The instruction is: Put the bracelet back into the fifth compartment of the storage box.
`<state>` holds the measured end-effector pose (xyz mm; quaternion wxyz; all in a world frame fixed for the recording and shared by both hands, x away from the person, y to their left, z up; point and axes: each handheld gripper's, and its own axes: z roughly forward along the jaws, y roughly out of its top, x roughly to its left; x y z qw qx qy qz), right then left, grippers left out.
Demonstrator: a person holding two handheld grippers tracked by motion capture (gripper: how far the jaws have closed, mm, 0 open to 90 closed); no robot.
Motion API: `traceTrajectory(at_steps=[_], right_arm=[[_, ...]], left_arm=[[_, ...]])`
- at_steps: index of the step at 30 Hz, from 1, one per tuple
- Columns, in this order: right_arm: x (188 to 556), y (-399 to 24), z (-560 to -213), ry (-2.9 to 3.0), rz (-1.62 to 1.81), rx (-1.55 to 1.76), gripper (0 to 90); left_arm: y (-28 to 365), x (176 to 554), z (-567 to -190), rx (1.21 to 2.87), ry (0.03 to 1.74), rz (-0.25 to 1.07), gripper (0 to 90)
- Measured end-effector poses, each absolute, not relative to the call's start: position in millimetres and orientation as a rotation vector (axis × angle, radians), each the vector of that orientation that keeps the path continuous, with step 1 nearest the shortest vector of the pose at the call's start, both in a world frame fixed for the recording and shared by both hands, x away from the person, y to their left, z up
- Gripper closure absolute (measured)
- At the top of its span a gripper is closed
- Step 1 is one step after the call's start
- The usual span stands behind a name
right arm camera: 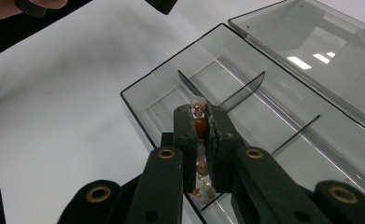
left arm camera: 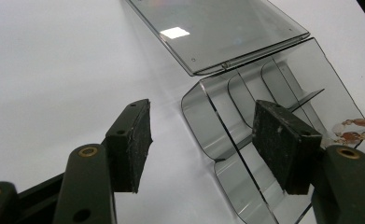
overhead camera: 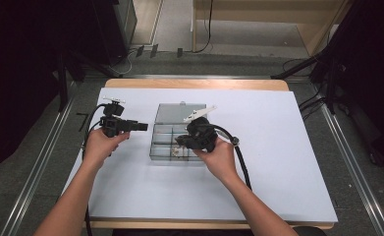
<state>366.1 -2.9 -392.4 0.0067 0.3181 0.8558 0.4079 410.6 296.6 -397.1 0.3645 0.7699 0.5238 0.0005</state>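
A clear plastic compartment box [overhead camera: 156, 146] lies on the white table cover with its lid [overhead camera: 179, 113] folded open behind it. My right gripper [overhead camera: 180, 142] hangs over the box's near compartments, shut on a string of beads [right arm camera: 200, 127] with a reddish-brown bead between the pads; small pale beads trail below the jaws. In the right gripper view the box [right arm camera: 283, 116] and lid [right arm camera: 311, 46] lie beneath my right gripper [right arm camera: 201, 111]. My left gripper [overhead camera: 143, 126] is just left of the box, open and holding nothing. In its own view my left gripper [left arm camera: 201, 109] faces the box [left arm camera: 236, 93], with beads [left arm camera: 357, 130] at the right edge.
The white cover [overhead camera: 268, 162] spreads over a wooden table, with bare room right of and in front of the box. Thin dividers [right arm camera: 245, 91] stand up inside the box. Cables trail from both grippers. Dark stands and floor rails flank the table.
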Motion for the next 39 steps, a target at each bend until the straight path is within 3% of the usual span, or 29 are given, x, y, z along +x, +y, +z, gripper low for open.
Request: traceTrajectory(at_steps=[39], right_arm=[[370, 0, -436, 2.705, 1.185, 1.081, 85.0]], left_arm=[[292, 412, -397, 1.992, 1.334, -0.002, 38.2]])
